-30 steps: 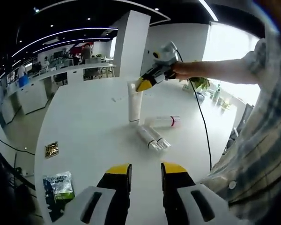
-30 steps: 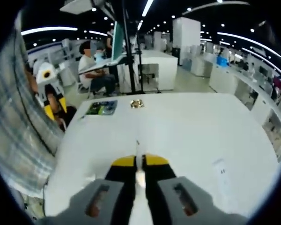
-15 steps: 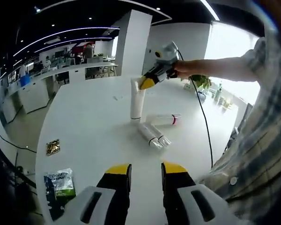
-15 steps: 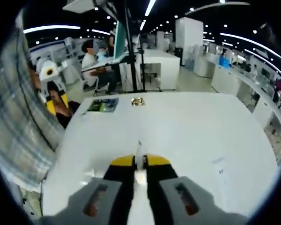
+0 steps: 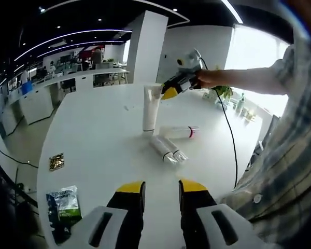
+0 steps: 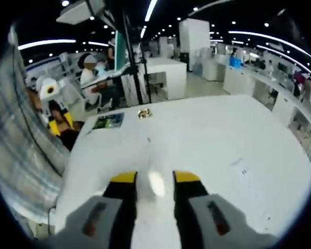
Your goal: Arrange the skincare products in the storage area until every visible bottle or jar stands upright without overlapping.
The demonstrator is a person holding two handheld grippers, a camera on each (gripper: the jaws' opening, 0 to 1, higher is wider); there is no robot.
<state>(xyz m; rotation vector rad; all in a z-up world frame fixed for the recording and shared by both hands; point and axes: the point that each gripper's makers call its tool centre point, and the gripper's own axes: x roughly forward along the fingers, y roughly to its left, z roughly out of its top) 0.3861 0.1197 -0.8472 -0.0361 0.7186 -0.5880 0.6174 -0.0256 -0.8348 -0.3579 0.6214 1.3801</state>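
Standing: one tube [image 5: 151, 108] upright mid-table, beside my right gripper [image 5: 170, 94], jaws parted, empty. Lying: three bottles [image 5: 169, 149], long axes flat, nearer my left gripper [image 5: 161, 189], jaws narrowly apart, empty.

The print on the green-and-white foil packet [image 5: 63, 206] is too small to be read; the tall white tube's top [image 6: 156, 183] is blurred.

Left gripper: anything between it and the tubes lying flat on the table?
Nothing visible. Bare white table runs from the open left gripper to the lying pair of tubes. The third lying tube and the upright tube stand beyond them.
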